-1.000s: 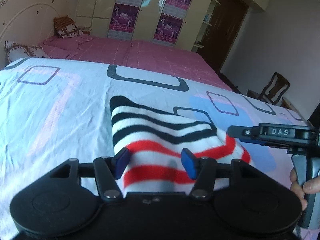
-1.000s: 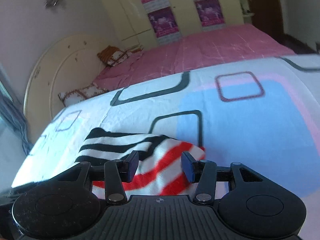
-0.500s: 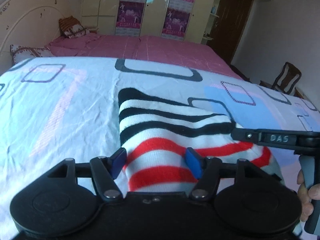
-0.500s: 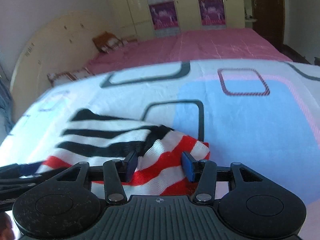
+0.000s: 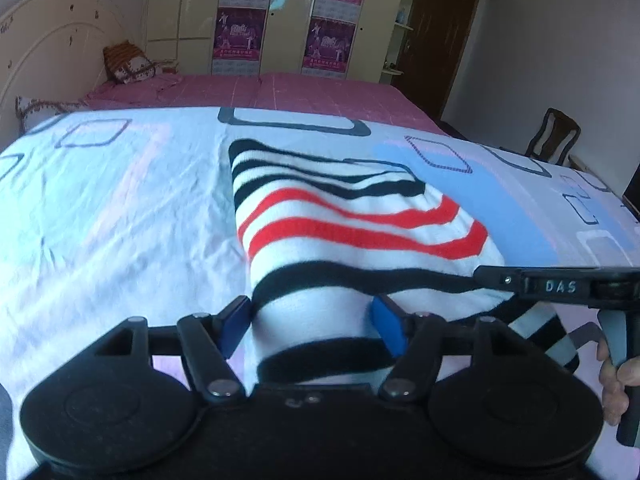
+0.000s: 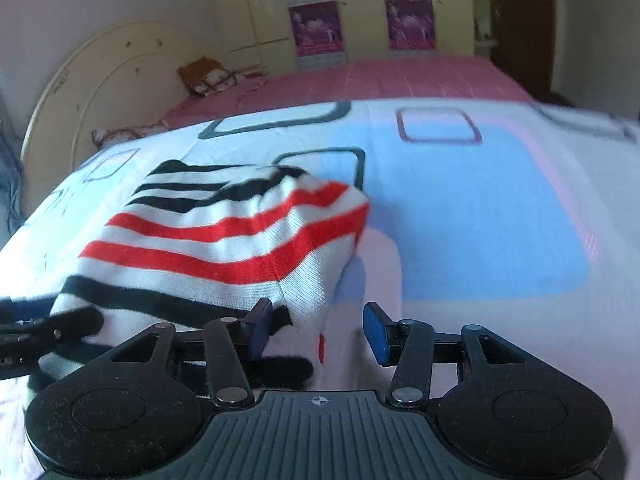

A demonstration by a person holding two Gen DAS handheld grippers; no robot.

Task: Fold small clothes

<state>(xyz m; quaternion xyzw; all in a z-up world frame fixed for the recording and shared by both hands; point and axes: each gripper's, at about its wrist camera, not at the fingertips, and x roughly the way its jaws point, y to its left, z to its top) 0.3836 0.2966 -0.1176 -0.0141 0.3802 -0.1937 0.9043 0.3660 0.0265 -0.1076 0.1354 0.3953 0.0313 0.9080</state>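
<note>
A small white knit garment point(image 5: 360, 240) with black and red stripes lies folded on the patterned sheet point(image 5: 120, 208). My left gripper point(image 5: 312, 322) hovers low over its near end. Its jaws are opening, with the cloth between the blue pads point(image 5: 236, 320) and no squeeze showing. My right gripper point(image 6: 318, 326) is open over the garment's point(image 6: 224, 248) near right corner. The cloth reaches its left pad point(image 6: 260, 322), while the right pad stands over bare sheet. The right gripper's finger point(image 5: 552, 286) crosses the left wrist view, held by a hand point(image 5: 612, 376).
Beyond the sheet lies a pink bedspread point(image 5: 328, 96) with pillows point(image 5: 128, 66) by a cream headboard point(image 5: 48, 52). Wardrobe doors with posters point(image 5: 240, 32) and a dark door point(image 5: 444, 32) stand behind. A wooden chair point(image 5: 554, 136) is at the right.
Both grippers have drawn back toward the garment's near end, so more striped cloth shows ahead of them. The left jaws stand wider than before.
</note>
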